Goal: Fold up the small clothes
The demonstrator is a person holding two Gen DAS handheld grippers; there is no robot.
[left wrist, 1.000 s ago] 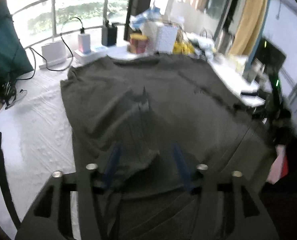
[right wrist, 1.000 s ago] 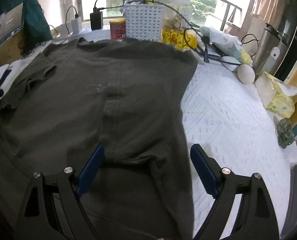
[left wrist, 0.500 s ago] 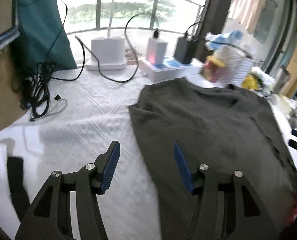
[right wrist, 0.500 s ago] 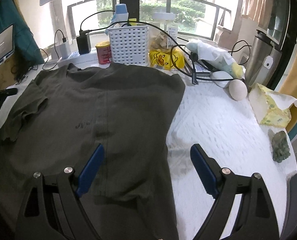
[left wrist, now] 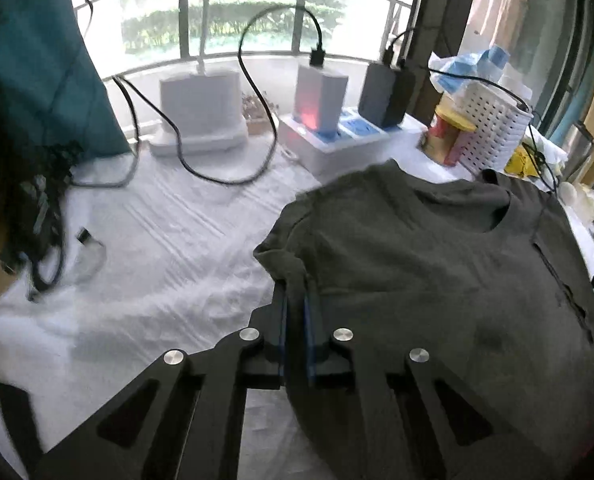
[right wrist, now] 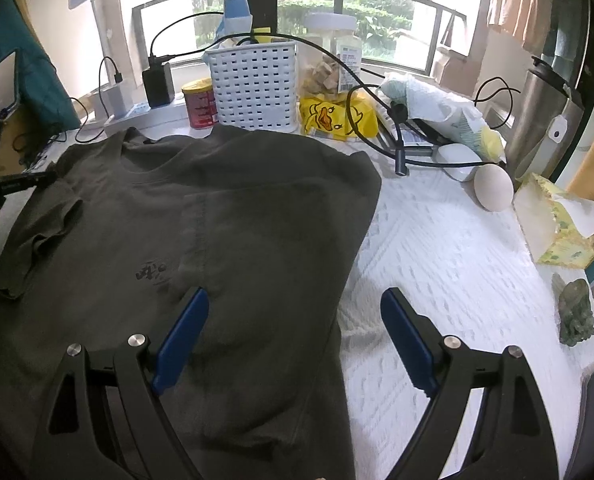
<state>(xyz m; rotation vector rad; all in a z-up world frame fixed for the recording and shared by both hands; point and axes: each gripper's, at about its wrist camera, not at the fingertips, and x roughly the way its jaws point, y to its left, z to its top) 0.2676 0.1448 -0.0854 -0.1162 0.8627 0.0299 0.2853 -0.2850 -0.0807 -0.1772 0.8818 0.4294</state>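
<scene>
writing: small dark print on t-shirt (right wrist: 155, 274) chest, unreadable
t-shirt place: flat on white table cover (right wrist: 449, 256), sleeve folded in
left gripper (left wrist: 295, 300): jaws just closed, pinching sleeve edge
right gripper (right wrist: 293, 300): jaws wide, over shirt's side edge, holding nothing

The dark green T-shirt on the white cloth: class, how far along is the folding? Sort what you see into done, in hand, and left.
Done: the T-shirt lies spread flat, its right side already turned in along a straight edge. In hand: the left gripper has just closed on the left sleeve. Left: folding that sleeve side in, then the bottom up; the right gripper hangs open over the lower part, holding nothing.
</scene>
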